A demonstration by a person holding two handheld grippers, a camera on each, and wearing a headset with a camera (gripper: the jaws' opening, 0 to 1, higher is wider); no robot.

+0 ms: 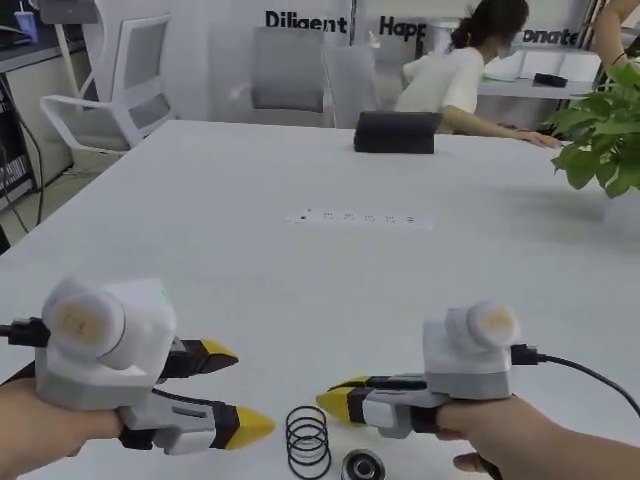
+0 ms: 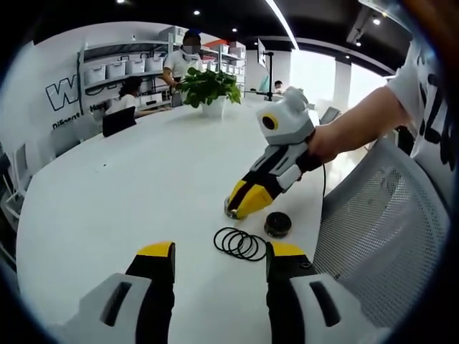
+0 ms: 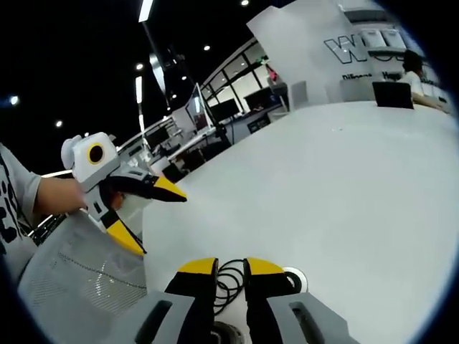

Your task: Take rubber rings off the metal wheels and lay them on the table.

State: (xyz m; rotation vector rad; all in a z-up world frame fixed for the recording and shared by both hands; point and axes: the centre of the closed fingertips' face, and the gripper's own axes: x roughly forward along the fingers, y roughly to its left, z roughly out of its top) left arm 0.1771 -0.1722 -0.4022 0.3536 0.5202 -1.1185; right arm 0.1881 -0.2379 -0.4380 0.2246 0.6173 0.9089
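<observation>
My left claw (image 2: 221, 249) wide open, empty; right claw (image 3: 231, 266) barely parted, empty. Just ahead: rubber rings (image 2: 241, 244), metal wheel (image 2: 277, 224) beside. I'd pin wheel, peel ring slowly.

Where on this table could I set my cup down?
The table is bare from the left gripper and right gripper out to the socket strip, and beyond it to the black case. It is crowded at the near edge between them, where rubber rings and a metal wheel lie.

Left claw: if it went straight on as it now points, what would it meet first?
Probably the rubber rings on the table, just ahead of the left claw; depth is unclear.
</observation>
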